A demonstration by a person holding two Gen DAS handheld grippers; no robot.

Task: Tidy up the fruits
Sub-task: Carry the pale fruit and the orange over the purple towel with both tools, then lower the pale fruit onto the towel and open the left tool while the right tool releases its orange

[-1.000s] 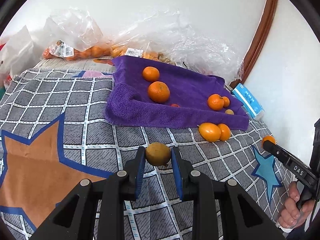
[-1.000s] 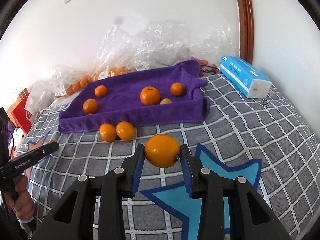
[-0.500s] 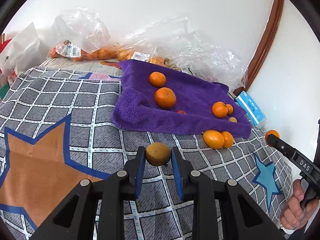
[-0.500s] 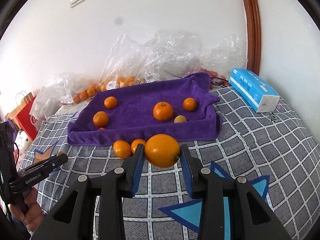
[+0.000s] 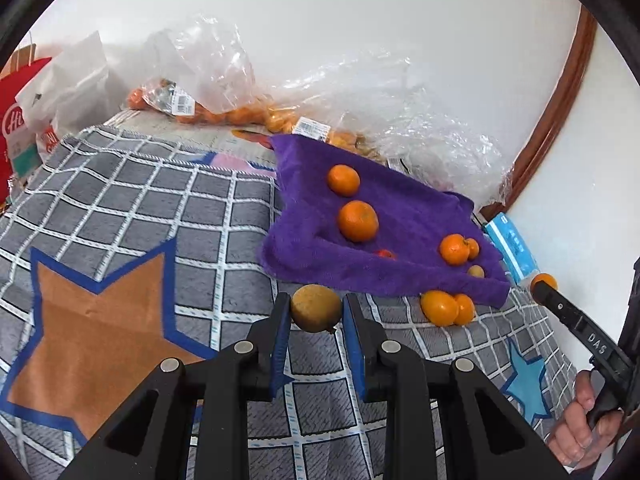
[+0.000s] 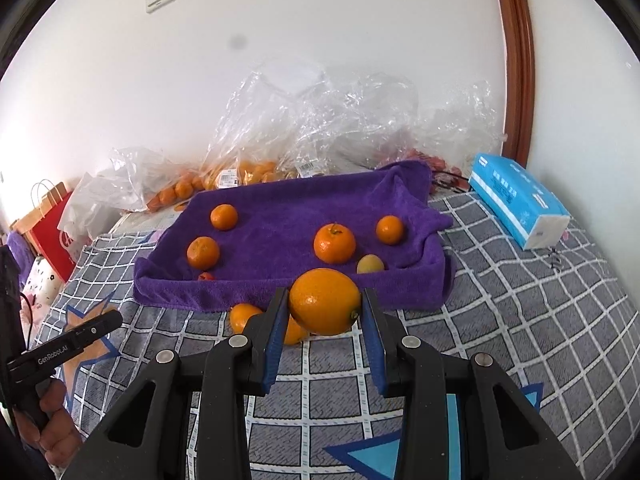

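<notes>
The left tool (image 5: 316, 312) pinches a dull yellow-brown fruit (image 5: 316, 308) between its blue pads, held above the grey checked blanket (image 5: 132, 208) just short of the near edge of the purple towel (image 5: 400, 208). The right tool (image 6: 325, 307) is clamped on a large orange (image 6: 325, 307), which sits in front of the towel's near rim in the right wrist view.

On the purple towel, seen from the right wrist, four oranges lie apart: one at 11 o'clock (image 6: 224, 217), one at 9 o'clock (image 6: 203, 253), a stemmed one near the middle (image 6: 334, 243) and a smaller one at 2 o'clock (image 6: 389, 230). A pale yellow fruit (image 6: 370, 265) rests near the front rim, and a small red fruit (image 6: 206, 277) is tucked against the rim at 8 o'clock.

Off the towel, two oranges (image 5: 446, 308) lie touching on the blanket just beside its near edge.

Beyond the towel at 12 o'clock, clear plastic bags (image 6: 320, 132) with more oranges are heaped against the white wall. A blue tissue pack (image 6: 516, 204) lies at 2 o'clock, and a red paper bag (image 6: 50, 220) stands at 9 o'clock.
</notes>
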